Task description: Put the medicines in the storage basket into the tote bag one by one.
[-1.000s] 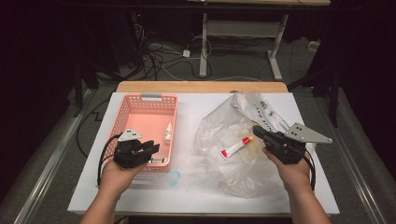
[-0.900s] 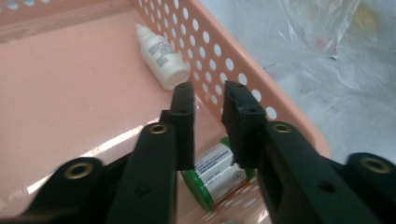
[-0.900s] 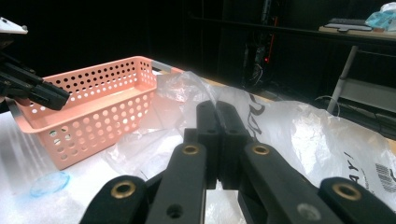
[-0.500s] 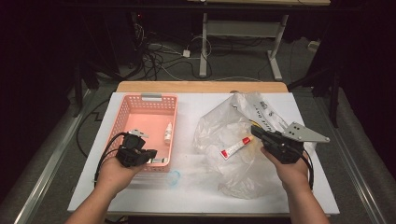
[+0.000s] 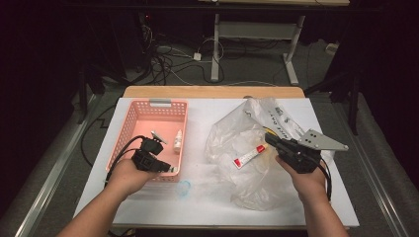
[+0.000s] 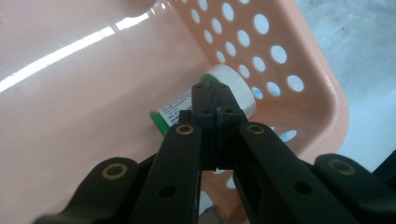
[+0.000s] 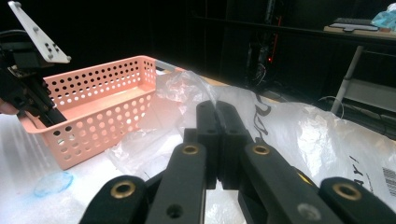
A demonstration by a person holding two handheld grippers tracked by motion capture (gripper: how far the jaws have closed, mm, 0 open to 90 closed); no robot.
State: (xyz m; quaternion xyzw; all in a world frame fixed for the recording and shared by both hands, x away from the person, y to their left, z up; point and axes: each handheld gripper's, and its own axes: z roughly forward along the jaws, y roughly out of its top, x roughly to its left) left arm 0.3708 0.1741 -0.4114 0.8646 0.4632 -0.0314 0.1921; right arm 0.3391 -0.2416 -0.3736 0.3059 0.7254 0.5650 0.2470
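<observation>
The left hand-held gripper (image 5: pixel 157 160) is sitting at the lower left of the frame, down in the near corner of the pink basket (image 5: pixel 129 116). Its jaws are pressed tight together with nothing between them. It has slid a bit lower and closer to the person than a second ago. Just past its tips a small bottle (image 6: pixel 205 100) with a white cap and a green band is lying on the basket floor.

The right hand-held gripper (image 5: pixel 271 139) is staying at the right of the frame over the clear plastic bag (image 5: pixel 237 131), jaws shut and empty. A red and white tube (image 5: pixel 249 156) is lying inside the bag on the worktop (image 5: pixel 207 202).
</observation>
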